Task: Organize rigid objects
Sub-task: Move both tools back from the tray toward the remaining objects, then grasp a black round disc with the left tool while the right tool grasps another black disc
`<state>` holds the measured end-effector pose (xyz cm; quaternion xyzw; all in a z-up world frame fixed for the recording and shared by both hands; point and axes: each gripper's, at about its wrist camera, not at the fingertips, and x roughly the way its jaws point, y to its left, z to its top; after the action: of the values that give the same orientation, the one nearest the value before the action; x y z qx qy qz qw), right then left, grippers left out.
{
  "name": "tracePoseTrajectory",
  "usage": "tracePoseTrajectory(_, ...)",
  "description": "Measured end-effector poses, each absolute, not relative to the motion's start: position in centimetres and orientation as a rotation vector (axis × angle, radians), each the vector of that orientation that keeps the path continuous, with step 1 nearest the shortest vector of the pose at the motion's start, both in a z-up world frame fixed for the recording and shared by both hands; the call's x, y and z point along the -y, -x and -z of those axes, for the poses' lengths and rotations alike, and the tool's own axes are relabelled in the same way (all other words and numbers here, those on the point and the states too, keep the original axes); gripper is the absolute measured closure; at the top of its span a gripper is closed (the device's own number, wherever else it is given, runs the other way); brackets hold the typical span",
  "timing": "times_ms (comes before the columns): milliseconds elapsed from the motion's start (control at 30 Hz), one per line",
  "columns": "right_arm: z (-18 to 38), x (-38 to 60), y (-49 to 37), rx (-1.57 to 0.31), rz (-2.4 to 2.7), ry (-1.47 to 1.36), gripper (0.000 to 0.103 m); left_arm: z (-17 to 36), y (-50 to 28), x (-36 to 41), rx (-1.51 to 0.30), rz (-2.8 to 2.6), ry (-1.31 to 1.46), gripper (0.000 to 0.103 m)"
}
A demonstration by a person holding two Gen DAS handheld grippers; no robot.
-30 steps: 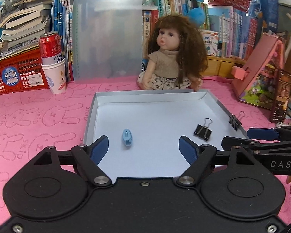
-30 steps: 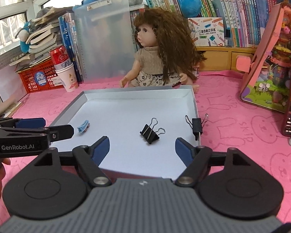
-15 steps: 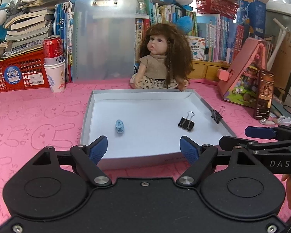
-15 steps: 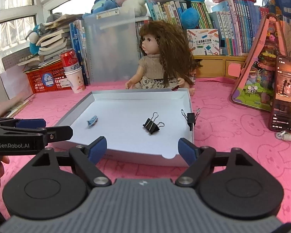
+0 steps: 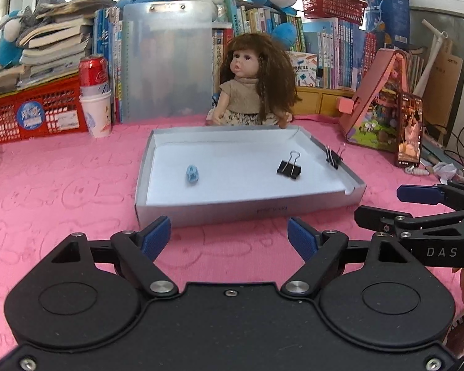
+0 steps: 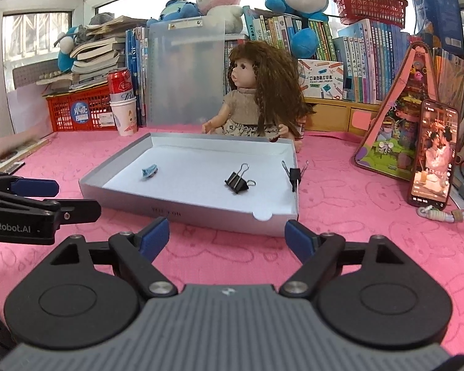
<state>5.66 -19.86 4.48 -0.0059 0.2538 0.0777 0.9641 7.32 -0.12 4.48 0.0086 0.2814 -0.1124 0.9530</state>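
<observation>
— Clips are all in the grey tray (image 5: 201, 213) already: a black binder clip (image 5: 289, 169) and a small blue clip (image 5: 192, 174) on its floor, and a second black clip (image 6: 294, 175) pinched onto the right wall.

— Both grippers?

— The left gripper (image 5: 229, 238) and the right gripper (image 6: 227, 236) are spread wide, holding nothing, hanging short of the tray's near wall. The right one's jaws have just been opening.

— What could go wrong?

— I'd say a low reach could shove the light tray toward the doll (image 5: 256, 83) — or knock that wall clip off.

— Anything unclear?

— The blue clip's shape — too small. And the hands are almost entirely out of view.
</observation>
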Motion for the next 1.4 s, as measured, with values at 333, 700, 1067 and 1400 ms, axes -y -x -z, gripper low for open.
tracePoseTrajectory(333,-2.6,18.8,-3.1,-0.525,-0.146,0.081,0.014,-2.9,-3.6,-0.8,-0.584,0.213,-0.016,0.022)
tracePoseTrajectory(700,-1.5,18.4,-0.4,-0.513,-0.140,0.068,0.015,-2.0,0.0,-1.0,-0.602,0.218,-0.013,0.025)
tracePoseTrajectory(1067,-0.9,17.4,1.5,-0.500,-0.191,0.077,0.039,-1.6,1.7,-0.4,-0.601,0.222,-0.043,0.045)
tracePoseTrajectory(1400,-0.3,16.6,1.3,-0.522,-0.211,0.082,0.053,-0.6,1.1,0.1,-0.635,0.225,-0.034,0.058)
